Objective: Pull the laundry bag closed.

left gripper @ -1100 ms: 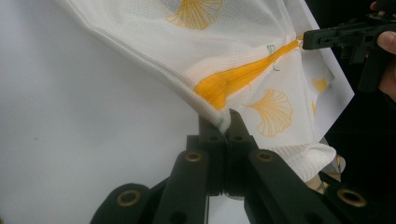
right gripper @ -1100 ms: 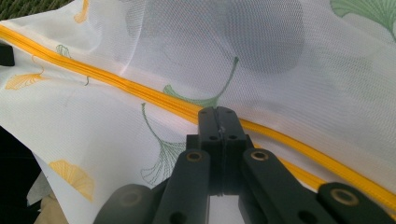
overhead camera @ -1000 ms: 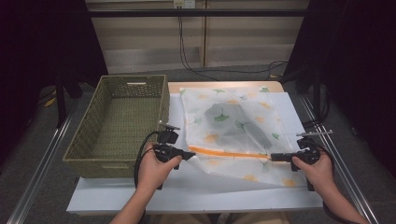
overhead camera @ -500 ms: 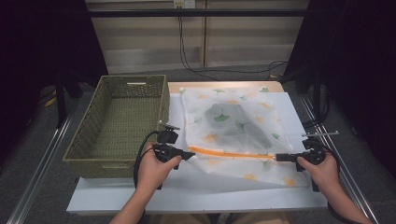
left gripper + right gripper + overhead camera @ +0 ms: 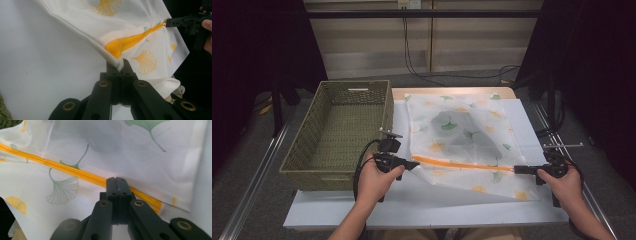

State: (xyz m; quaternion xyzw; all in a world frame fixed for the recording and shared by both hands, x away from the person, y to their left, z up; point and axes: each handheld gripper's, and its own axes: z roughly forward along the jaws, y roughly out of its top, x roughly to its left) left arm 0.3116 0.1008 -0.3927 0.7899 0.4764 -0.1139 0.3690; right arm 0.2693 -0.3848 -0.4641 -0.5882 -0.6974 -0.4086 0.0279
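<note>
High view, wicker basket beside mesh bag

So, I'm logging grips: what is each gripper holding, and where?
Left gripper pinches the mesh bag at its zipper's left end; right gripper grips the zipper's right end.

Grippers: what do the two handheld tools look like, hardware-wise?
Both are matt black. The left tool trails a looped black cable; the right tool carries a thin crossbar on top. Up close, the linkage arms show brass-coloured pivot pins. Forearms are bare, no sleeves.
</note>
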